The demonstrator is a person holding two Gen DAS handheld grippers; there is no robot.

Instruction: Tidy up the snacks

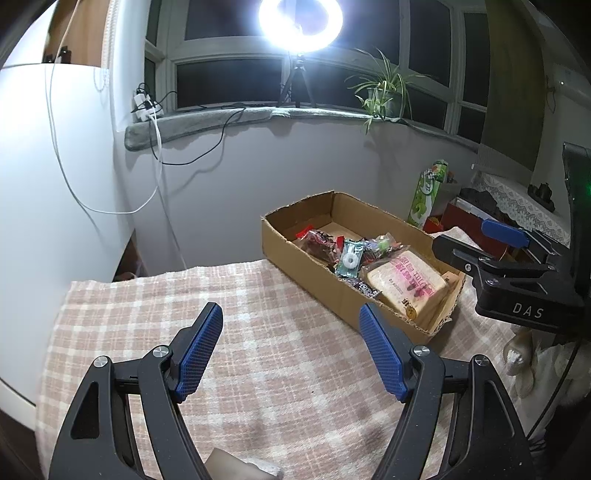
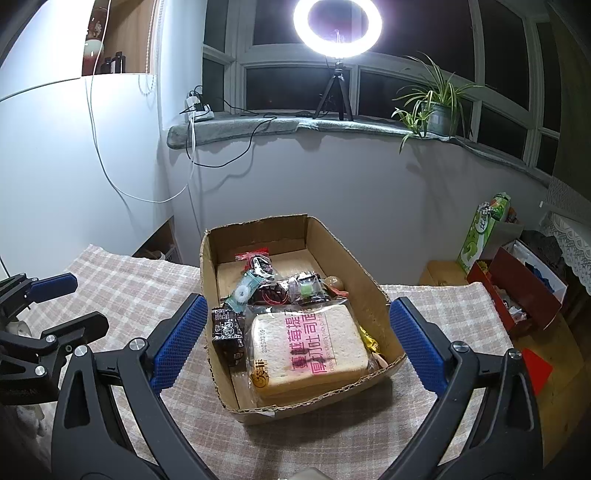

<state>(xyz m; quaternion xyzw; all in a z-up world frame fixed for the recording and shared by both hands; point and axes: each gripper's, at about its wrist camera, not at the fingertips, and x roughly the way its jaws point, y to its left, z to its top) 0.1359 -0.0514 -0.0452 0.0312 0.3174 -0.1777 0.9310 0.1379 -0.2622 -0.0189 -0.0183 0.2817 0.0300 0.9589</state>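
An open cardboard box (image 2: 369, 280) (image 1: 295, 254) stands on the checked tablecloth (image 1: 288, 332). Inside lie a wrapped loaf of sliced bread (image 2: 310, 350) (image 1: 406, 284) and several small snack packets (image 2: 273, 288) (image 1: 347, 254). My right gripper (image 2: 295, 314) hovers open just in front of the box, its blue pads either side of the box's near end, nothing between them held. My left gripper (image 1: 291, 317) stands open over bare cloth to the left of the box, with nothing in it. In the left wrist view the right gripper (image 1: 476, 236) shows at the right edge.
A ring light (image 2: 338, 27) on a small tripod and a potted plant (image 2: 436, 107) stand on the window sill behind. Right of the table sit a green carton (image 2: 484, 229) and a red box of clutter (image 2: 517, 291). Cables hang down the wall at left.
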